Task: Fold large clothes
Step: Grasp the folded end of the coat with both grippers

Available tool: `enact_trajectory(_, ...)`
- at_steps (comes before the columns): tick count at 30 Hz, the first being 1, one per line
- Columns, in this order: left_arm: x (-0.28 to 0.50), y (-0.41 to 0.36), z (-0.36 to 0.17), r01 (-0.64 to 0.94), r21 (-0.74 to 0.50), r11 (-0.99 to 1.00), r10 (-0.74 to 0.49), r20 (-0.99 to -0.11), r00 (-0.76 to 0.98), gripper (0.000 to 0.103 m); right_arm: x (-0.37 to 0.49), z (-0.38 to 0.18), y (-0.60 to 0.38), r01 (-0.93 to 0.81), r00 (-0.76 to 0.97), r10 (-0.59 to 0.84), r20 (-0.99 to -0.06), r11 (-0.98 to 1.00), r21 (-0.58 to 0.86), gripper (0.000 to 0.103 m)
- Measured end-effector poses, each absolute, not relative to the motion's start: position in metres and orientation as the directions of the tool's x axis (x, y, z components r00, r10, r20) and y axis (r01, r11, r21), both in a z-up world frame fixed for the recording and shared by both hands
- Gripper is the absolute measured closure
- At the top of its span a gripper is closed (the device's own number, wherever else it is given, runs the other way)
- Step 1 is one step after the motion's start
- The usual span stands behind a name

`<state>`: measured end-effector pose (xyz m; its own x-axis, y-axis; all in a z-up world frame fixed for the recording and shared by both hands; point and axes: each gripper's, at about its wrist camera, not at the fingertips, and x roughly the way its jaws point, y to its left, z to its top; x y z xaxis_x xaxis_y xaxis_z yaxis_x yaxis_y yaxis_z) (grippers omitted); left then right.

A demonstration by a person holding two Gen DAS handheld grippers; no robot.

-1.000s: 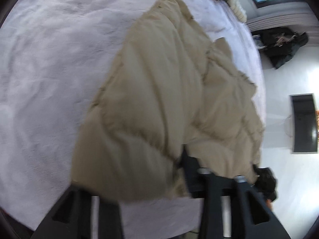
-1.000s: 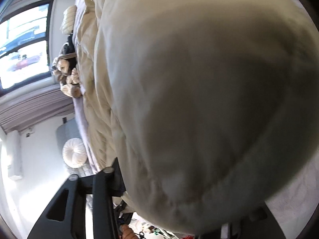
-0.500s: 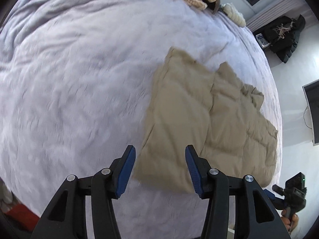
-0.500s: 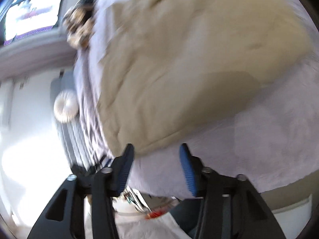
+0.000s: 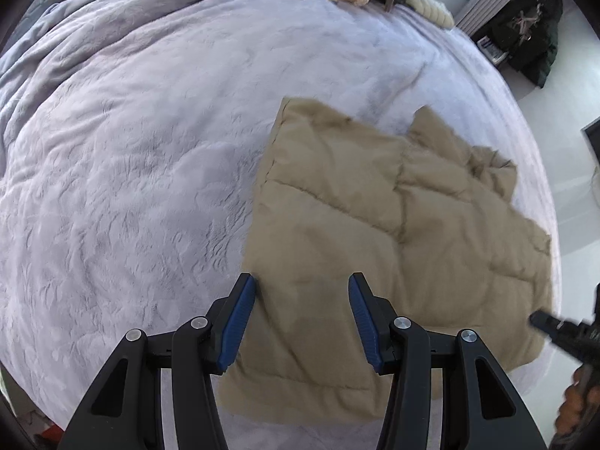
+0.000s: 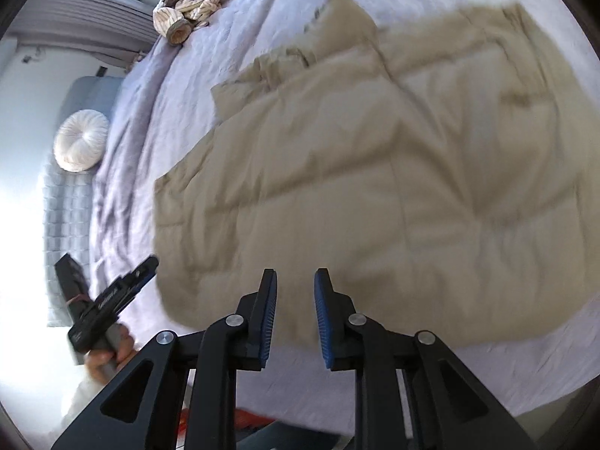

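A tan quilted puffer jacket point(image 5: 393, 232) lies spread flat on a bed covered with a pale lavender blanket point(image 5: 142, 157). Seen from the left wrist, the jacket sits on the blanket's right half, one long edge running down toward the near side of the bed and its far corners rumpled. The left gripper point(image 5: 302, 322) hangs above the jacket's near corner with its blue-padded jaws spread apart and nothing between them; the pads touch no fabric. From the right wrist, the jacket point(image 6: 393, 172) fills most of the view, and its stitched panels are smooth except for a bunched fold toward the far end. The right gripper point(image 6: 295, 318) hovers over the jacket's near hem; its jaws are closing, a narrow gap is left between them, and no cloth is caught in it. In this view the left gripper point(image 6: 108, 296) appears beside the jacket's edge, held in a person's hand point(image 6: 108, 352). Beyond the jacket, at the far end of the blanket, lies a heap of striped clothes point(image 6: 187, 3). A round white cushion point(image 6: 80, 140) rests off the bed, to the side of the blanket.
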<state>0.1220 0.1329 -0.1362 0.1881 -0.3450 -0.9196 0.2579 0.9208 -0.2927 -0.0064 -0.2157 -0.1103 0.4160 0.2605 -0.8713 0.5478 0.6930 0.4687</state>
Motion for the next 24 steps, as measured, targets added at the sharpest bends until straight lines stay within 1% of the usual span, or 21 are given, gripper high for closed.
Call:
enact_trajectory(3,0.123,0.135,-0.155,0.258,-0.249,0.934,-0.296,-0.941,0.165,0.05,0.012,-0.109,-0.221,0.552,0.412,0.213,-0.886,0.715,0.429,0.08)
enact_trajectory(6,0.123,0.141,-0.17,0.239,-0.269,0.933,-0.305,-0.944,0.128,0.05,0.028,-0.117,-0.228,0.549,0.409,0.208,-0.888,0.722,0.422,0.08)
enact_trajectory(7,0.123,0.142,-0.173,0.238,-0.269,0.933,-0.304,-0.944,0.126,0.047,0.035,-0.121,-0.229,0.547,0.406,0.211,-0.889,0.724,0.421,0.08)
enact_trajectory(14,0.126,0.146,-0.167,0.251,-0.275,0.928,-0.313,-0.941,0.127,0.047,0.07,-0.141,-0.213,0.529,0.391,0.22,-0.894,0.741,0.414,0.08)
enact_trajectory(21,0.141,0.154,-0.16,0.258,-0.291,0.921,-0.329,-0.936,0.121,0.046,0.076,-0.152,-0.201,0.526,0.357,0.22,-0.908,0.756,0.39,0.08)
enact_trajectory(22,0.143,0.153,-0.16,0.26,-0.289,0.921,-0.328,-0.937,0.12,0.033,0.076,-0.155,-0.201,0.531,0.352,0.22,-0.91,0.753,0.388,0.08)
enact_trajectory(23,0.144,0.153,-0.159,0.261,-0.285,0.922,-0.325,-0.937,0.126,0.017,0.075,-0.159,-0.201,0.539,0.347,0.219,-0.912,0.749,0.385,0.081)
enact_trajectory(24,0.146,0.154,-0.157,0.268,-0.28,0.922,-0.326,-0.934,0.146,0.016,0.075,-0.163,-0.2,0.547,0.343,0.217,-0.914,0.745,0.383,0.081)
